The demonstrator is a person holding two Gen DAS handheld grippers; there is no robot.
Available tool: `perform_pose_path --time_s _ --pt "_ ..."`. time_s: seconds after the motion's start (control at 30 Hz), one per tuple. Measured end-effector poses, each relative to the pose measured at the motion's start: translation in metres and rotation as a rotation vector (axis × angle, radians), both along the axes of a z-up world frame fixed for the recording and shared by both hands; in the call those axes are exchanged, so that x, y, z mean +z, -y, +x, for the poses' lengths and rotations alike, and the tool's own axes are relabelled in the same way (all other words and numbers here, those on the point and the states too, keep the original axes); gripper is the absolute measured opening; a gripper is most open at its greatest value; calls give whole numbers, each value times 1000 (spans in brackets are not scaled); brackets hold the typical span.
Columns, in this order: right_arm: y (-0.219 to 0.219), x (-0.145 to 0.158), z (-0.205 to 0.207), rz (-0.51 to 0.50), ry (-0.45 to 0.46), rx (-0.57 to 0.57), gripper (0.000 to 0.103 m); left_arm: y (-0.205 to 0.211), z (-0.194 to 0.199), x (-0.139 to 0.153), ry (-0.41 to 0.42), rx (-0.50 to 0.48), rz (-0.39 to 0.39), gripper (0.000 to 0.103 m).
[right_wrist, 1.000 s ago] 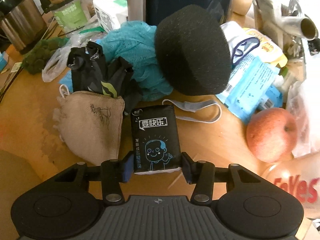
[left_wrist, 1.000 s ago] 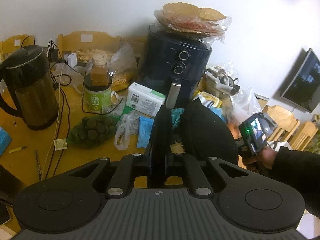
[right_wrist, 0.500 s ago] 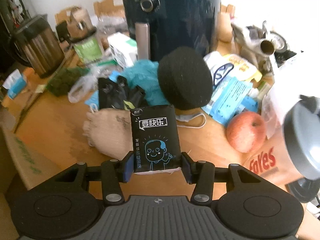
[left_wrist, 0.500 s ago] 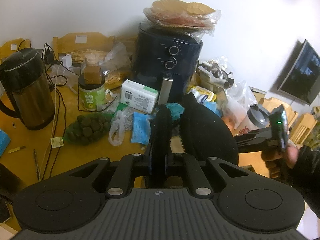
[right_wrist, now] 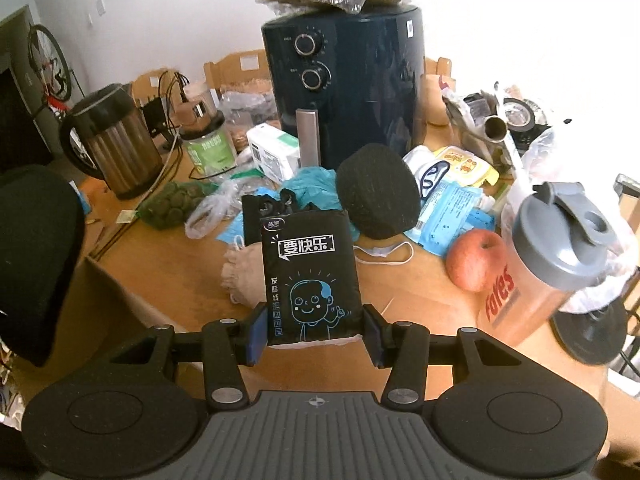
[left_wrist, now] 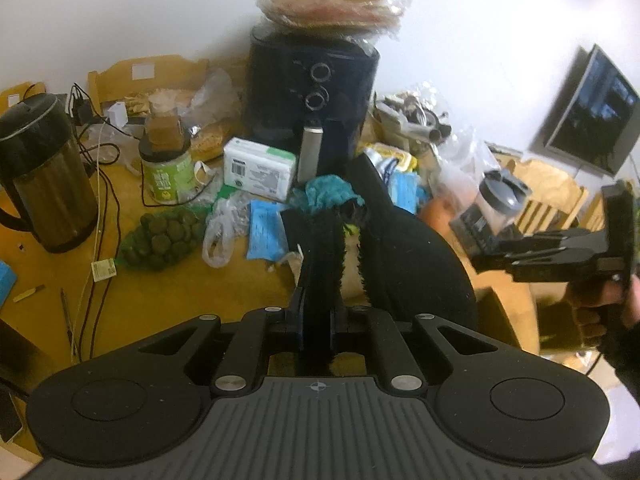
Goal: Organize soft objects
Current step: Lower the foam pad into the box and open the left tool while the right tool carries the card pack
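We take the air fryer (right_wrist: 344, 80) as our landmark on the cluttered wooden surface (right_wrist: 400, 292). Our right hand-held gripper (right_wrist: 314, 330) is clenched on a black pack (right_wrist: 310, 272) printed with a cartoon face and white characters. Both pads press its lower side edges. The pack stands upright between the fingers, its long axis running away from the camera toward the fryer, the printed face turned up toward us and the text reading upright. It is lifted clear of the surface, in front of the fryer and well nearer to us.

Our left hand-held gripper (left_wrist: 316, 320) is nearly closed on a thin black fuzzy piece (left_wrist: 320, 264). This piece stands edge-on between the pads, its long axis pointing toward the fryer. A large black pad (left_wrist: 412, 264) sits just right of it; we cannot tell whether the two are one thing.

Directly in front of the fryer lies a black round sponge (right_wrist: 378, 190), tilted on its edge, with teal mesh cloth (right_wrist: 316, 182) beside it on its left. A tan cloth bag (right_wrist: 240, 276) lies nearer us, partly behind the pack. An apple (right_wrist: 474, 260) rests to the fryer's front right, next to a shaker bottle (right_wrist: 556, 256). A kettle (right_wrist: 116, 144) stands well left of the fryer.
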State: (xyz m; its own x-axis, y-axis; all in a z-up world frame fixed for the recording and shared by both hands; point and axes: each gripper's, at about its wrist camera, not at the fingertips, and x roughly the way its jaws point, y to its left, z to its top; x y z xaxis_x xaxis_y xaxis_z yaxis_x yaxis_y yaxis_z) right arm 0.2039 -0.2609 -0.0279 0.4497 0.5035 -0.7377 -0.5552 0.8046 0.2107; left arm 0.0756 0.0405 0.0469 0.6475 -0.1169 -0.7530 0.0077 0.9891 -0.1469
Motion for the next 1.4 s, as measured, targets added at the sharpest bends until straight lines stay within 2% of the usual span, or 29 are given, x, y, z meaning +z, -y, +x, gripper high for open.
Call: perform_pose_path --time_s 0.17,0.33,0.4,0.43,0.47,0.5,0.63,0.9,1.23,1.3,1.37,1.4 --pt "10 10 -25 29 16 -27 51 10 -4 -11 -42 -30 18 11" --pt "23 17 -46 100 3 -64 51 19 -6 -19 -74 -50 40 13" --pt "25 19 -54 112 3 -62 51 22 -7 -22 -85 -53 47 19" --pt "25 20 -59 113 5 -60 51 23 -9 -23 -85 -51 50 30" --pt "25 21 -62 113 7 -59 51 24 -10 -24 -85 -46 49 35" --pt "25 22 -66 114 8 -59 51 26 -12 -25 -85 -39 49 44" --pt "28 22 -79 137 1 -67 51 26 -19 -24 -61 -1 54 56" --pt "25 20 -98 160 -23 -62 51 20 -32 -28 -74 64 35 56" --pt "14 35 -104 181 -3 -9 52 18 -46 -29 -65 91 25 56" --pt "6 33 -104 161 -31 31 55 18 -45 -29 -60 92 28 56" --pt "-2 28 -106 115 -32 42 87 18 -45 -30 -56 92 30 56" --pt "-5 27 -109 96 -19 44 92 18 -45 -30 -53 89 31 56"
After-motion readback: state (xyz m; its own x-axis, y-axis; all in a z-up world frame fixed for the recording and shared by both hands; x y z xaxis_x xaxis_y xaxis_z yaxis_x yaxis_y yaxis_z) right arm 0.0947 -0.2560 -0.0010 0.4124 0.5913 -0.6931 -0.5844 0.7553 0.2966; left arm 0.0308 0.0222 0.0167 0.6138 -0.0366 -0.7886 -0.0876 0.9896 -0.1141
